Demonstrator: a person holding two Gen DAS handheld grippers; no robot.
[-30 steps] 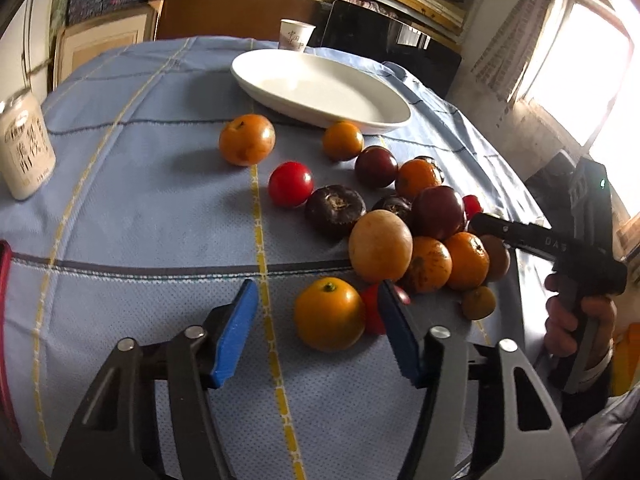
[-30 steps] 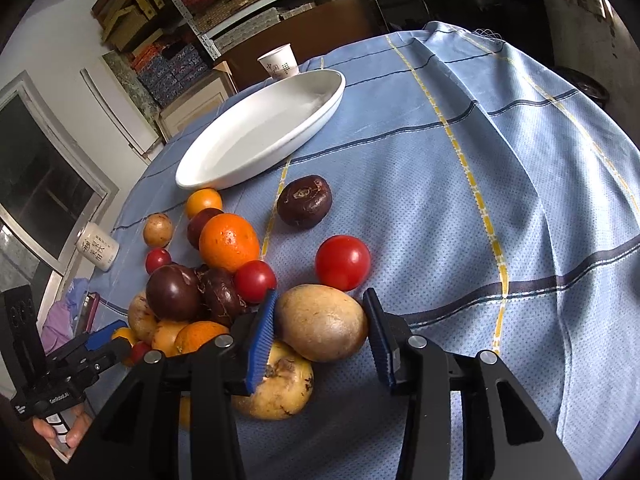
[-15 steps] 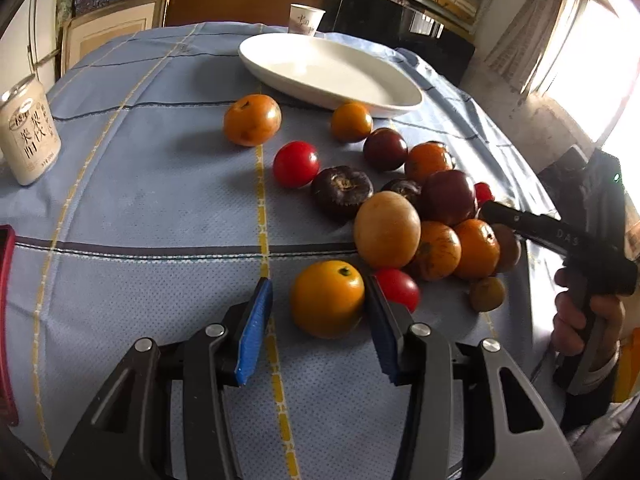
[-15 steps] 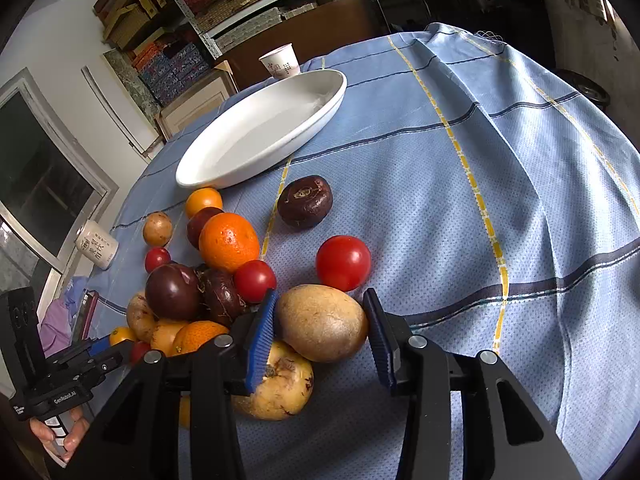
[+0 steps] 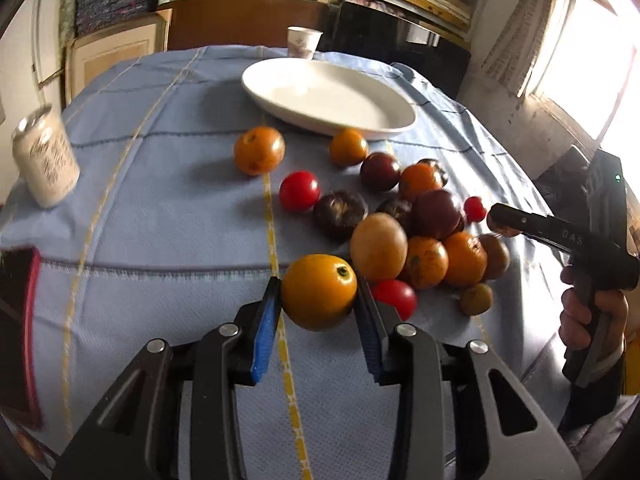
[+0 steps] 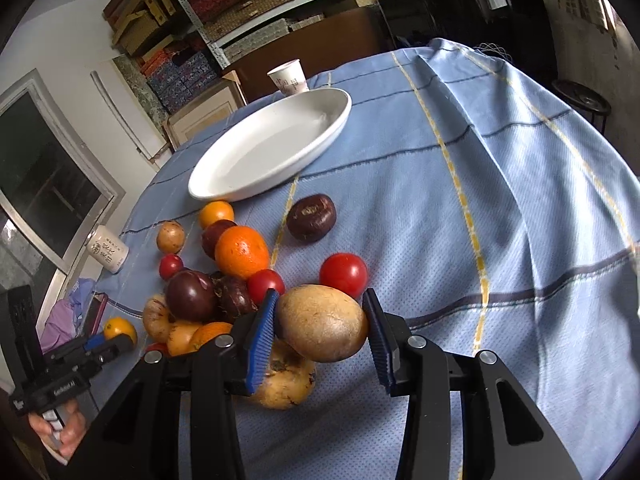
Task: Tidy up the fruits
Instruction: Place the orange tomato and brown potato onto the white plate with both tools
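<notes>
Left gripper jaws, just closing, now clamp orange fruit near tablecloth's near edge. Right gripper holds tan fruit, long axis across jaws. White dish lies beyond, toward far edge.

Bright window, stacked shelves behind blue-clothed table

Glossy white plate, woven cloth tablecloth
</notes>
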